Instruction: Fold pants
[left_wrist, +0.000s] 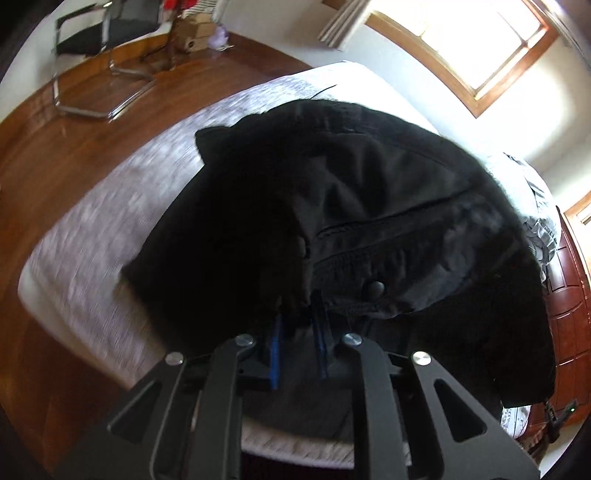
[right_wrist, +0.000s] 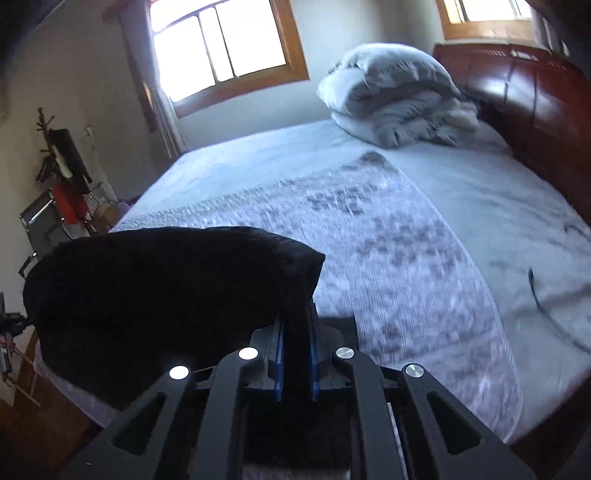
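Note:
The black pants (left_wrist: 369, 206) hang in a bunched fold over the grey patterned bed (left_wrist: 103, 229), waistband and button (left_wrist: 376, 287) facing me in the left wrist view. My left gripper (left_wrist: 297, 301) is shut on the cloth near the waistband, and dark fabric fills the gap between its blue pads (left_wrist: 275, 339). In the right wrist view another part of the pants (right_wrist: 147, 288) is lifted off the bed (right_wrist: 406, 240) and drapes to the left. My right gripper (right_wrist: 295, 317) is shut on that edge, with cloth pinched between its pads (right_wrist: 314, 369).
A folded grey duvet (right_wrist: 395, 96) lies by the dark red headboard (right_wrist: 535, 110). A thin black cable (right_wrist: 546, 306) trails on the bed's right side. A metal-framed chair (left_wrist: 96, 40) stands on the wooden floor (left_wrist: 44, 155) beyond the bed's foot.

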